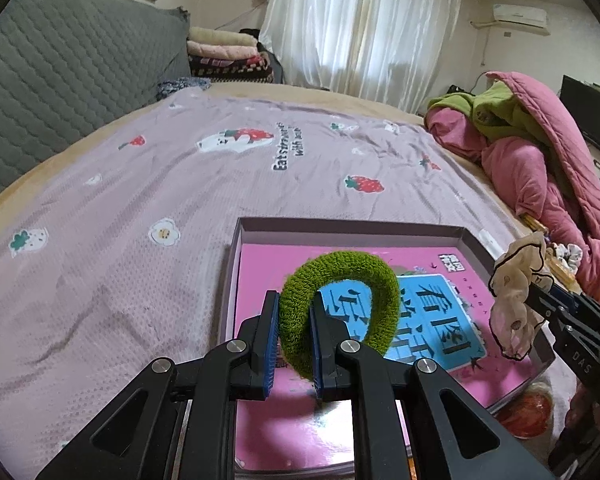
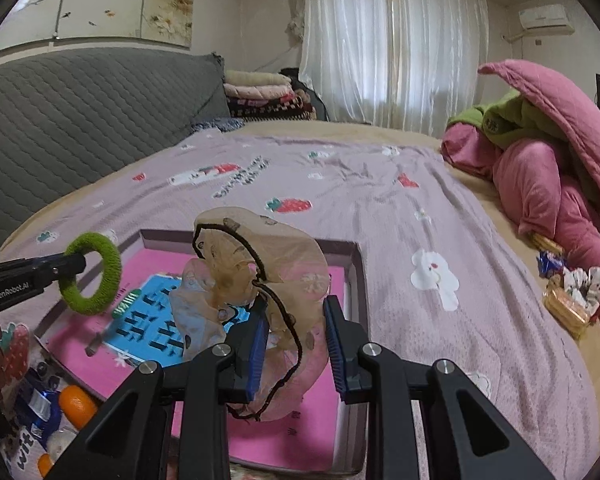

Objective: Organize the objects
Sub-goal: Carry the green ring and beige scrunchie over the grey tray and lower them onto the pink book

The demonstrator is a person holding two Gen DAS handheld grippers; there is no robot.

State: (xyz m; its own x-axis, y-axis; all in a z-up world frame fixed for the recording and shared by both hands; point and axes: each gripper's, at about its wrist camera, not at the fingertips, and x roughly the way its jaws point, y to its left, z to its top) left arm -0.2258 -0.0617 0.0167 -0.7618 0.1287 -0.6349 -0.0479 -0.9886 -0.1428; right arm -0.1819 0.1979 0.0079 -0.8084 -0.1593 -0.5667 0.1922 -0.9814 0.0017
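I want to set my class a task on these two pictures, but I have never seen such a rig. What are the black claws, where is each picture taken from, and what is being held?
The claws are two hand-held grippers, one in each of a person's hands; no robot arm. Each carries a wide-angle camera looking along its fingers, so you get one picture per gripper. The left gripper pinches a green hair tie. The right gripper holds a beige scrunchie. Both hang over an open box holding a pink book, on a bed with a lilac sheet. A pink quilt is heaped on the right.

Open bedspread [image 1: 140, 208] leftward; quilt heap [image 1: 540, 152], perhaps clutter, rightward.
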